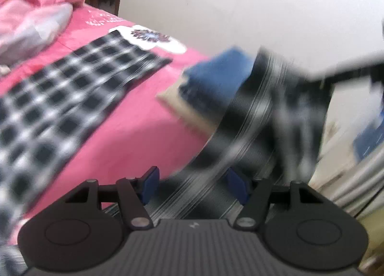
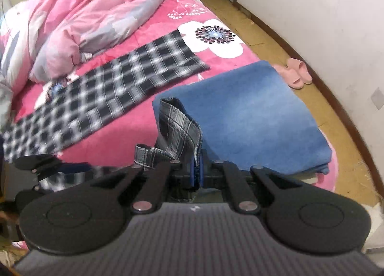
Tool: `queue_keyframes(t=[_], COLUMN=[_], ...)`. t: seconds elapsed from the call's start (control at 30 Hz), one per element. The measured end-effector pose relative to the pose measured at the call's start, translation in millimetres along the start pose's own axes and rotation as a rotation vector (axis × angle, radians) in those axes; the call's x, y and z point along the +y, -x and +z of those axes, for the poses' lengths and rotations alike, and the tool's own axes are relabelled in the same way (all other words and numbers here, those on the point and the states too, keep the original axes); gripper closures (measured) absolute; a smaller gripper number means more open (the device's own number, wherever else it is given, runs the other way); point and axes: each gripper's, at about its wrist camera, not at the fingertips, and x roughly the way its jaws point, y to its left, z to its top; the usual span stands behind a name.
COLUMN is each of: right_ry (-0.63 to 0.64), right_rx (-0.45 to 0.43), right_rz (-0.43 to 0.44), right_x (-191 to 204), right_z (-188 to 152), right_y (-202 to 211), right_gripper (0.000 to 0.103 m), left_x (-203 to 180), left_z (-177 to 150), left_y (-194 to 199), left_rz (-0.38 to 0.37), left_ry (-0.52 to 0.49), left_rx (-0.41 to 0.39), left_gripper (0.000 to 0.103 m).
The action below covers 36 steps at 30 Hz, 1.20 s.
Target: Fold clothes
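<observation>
Plaid garment (image 2: 100, 98): black-and-white check, lying flat as a long strip running from the lower left of the right wrist frame up toward its centre; one end is lifting off the bed at the bottom centre, showing a finer grey check and a stitched hem.
Right gripper (image 2: 197, 171): jaws are sitting together, clamping the lifted plaid hem at the bottom centre of its own frame.
Left gripper (image 1: 193, 186): jaws are standing apart at the bottom centre of its frame; blurred dark plaid cloth is crossing between the blue pads, and I cannot tell whether it is touching them.
Blue cloth (image 2: 249, 117): folded, lying right of centre, just beside the plaid strip.
Sheet (image 2: 124, 136): pink with a white flower print, lying under both.
Quilt (image 2: 84, 11): pink, bunching in the upper left.
Slippers (image 2: 298, 73): pink, sitting on the floor at the right.
</observation>
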Motion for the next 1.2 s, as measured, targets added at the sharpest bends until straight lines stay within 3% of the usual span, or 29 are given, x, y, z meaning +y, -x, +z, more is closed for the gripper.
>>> queue_keyframes(t=[0.2,0.33,0.43,0.5,0.57,0.7,0.9,1.03,1.13,1.2], right_ry=[-0.148,-0.198,-0.225,-0.245,-0.281,-0.391,-0.530,-0.459,-0.368,-0.316], right_rx=[0.004,-0.024,-0.024,-0.025,-0.024,0.001,0.104,0.173,0.205,0.197], right_rz=[0.069,0.101,0.118,0.129,0.147,0.202,0.321,0.349,0.356,0.371], right_x=[-21.6,-29.7,-35.1,-39.3,-44.9,-64.1,-95.2,-94.0,-86.0,-78.5], right_z=[-5.3,-13.1,-16.3,-18.1,-19.6,-22.1,-20.3,-7.5,3.2,12.0], right_y=[-7.1,-6.3,-8.5,-10.7,-13.2,-21.0,-45.5,-59.7,-64.0,-58.8], right_gripper=[0.100,0.100,0.100,0.100,0.100,0.099,0.094,0.084,0.084,0.101], left_x=[-12.8,-27.1,-33.5,-38.8,-48.2,-74.2,-117.7,-131.9,-135.3,-137.5], left_z=[25.1,26.7,27.1,26.9,25.6,19.0,6.3,4.7,4.0,3.2], left_y=[-23.3,-48.8,-57.7,-57.1,-49.4,-27.5,-21.2,-25.0,-22.6,-17.2], left_rz=[-0.272,-0.305,-0.335,-0.344,-0.339,-0.356,-0.380,-0.396,-0.402,-0.408], left_ry=[0.152,0.172,0.188,0.177,0.140,0.065,0.016,0.043,0.080,0.102], left_rx=[0.019,0.053,0.054,0.041,0.015,-0.042,-0.068,-0.085,-0.102,-0.116], left_gripper=[0.044,0.052,0.069,0.094,0.098,0.100,0.100,0.100,0.100,0.100])
